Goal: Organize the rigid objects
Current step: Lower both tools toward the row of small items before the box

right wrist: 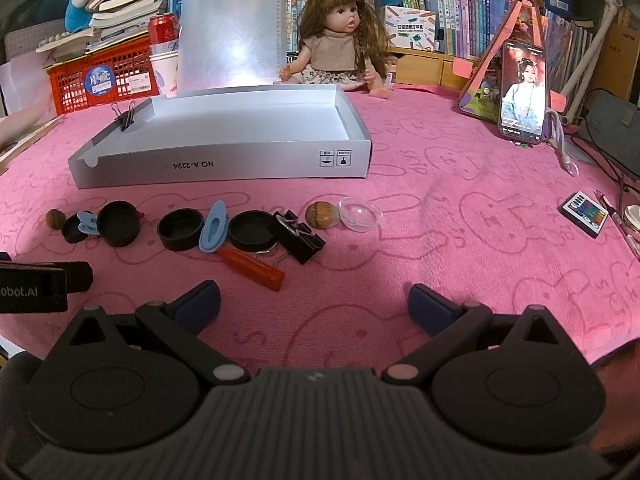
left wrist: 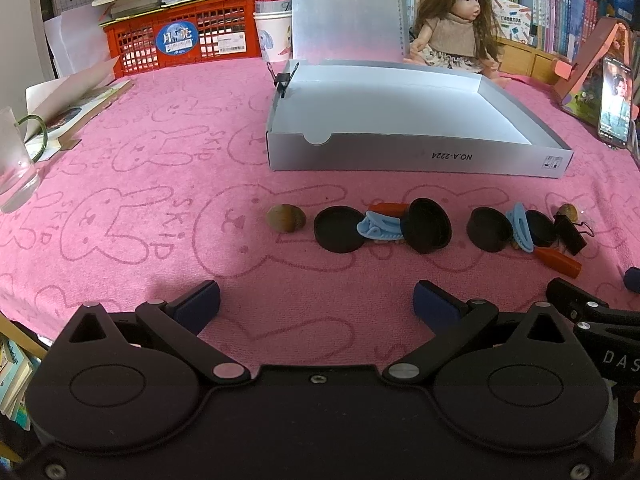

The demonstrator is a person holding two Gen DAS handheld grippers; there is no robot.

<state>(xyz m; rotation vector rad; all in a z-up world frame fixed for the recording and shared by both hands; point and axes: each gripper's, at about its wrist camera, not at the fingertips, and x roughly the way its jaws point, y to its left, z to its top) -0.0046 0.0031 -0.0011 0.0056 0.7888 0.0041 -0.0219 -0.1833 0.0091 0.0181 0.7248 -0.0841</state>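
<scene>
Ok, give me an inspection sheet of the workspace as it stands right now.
Surface: pink bunny-print towel covering the table.
Job's things: row of black round caps, blue plastic clips, brown nuts, black binder clip, orange-red cap, clear plastic dome; nothing visible inside the open grey cardboard box.
Clutter: small remote, glass, open book.
Grippers: left gripper and right gripper both open, holding nothing.
Cables: white cable by propped phone.
Surroundings: doll, red crate, bookshelves.

low wrist views facing box [left wrist: 416, 152], shared object row
</scene>
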